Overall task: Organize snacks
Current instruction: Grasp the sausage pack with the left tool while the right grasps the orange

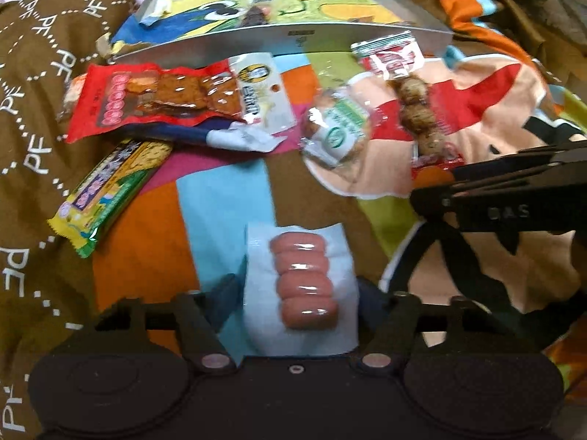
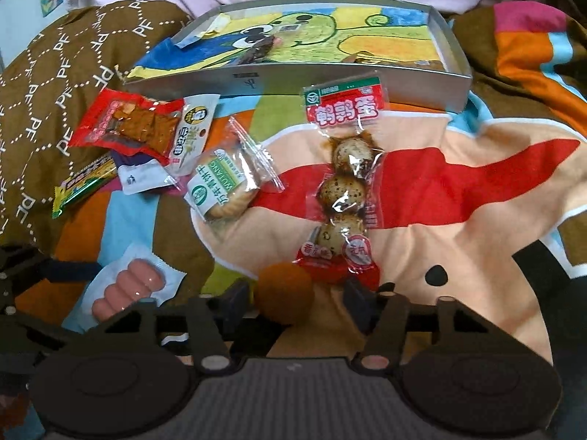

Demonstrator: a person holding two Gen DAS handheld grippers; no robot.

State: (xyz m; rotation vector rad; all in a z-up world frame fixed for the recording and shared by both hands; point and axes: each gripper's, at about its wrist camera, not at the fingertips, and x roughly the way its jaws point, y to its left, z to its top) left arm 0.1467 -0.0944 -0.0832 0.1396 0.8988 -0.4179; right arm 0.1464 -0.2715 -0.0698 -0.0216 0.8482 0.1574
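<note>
A clear pack of pink sausages [image 1: 302,286] lies flat on the patchwork blanket between the fingers of my left gripper [image 1: 299,289]. The pads stand at the wrapper's two edges and the wrapper is not crumpled. My right gripper [image 2: 297,295] is open around an orange-brown ball [image 2: 284,293]; the ball sits against the left finger, with a gap to the right one. The red lower end of a quail-egg pack [image 2: 345,183] reaches into that gap. A metal tray [image 2: 293,80] with a cartoon picture inside lies behind the snacks.
On the blanket lie a red tofu pack [image 1: 154,99], a biscuit pack [image 1: 337,128], a green-yellow bar [image 1: 110,190] and a white-and-purple sachet [image 2: 141,178]. A dark snack [image 1: 256,14] lies in the tray. The right gripper's body [image 1: 495,198] juts in at right. A person in pink sits behind.
</note>
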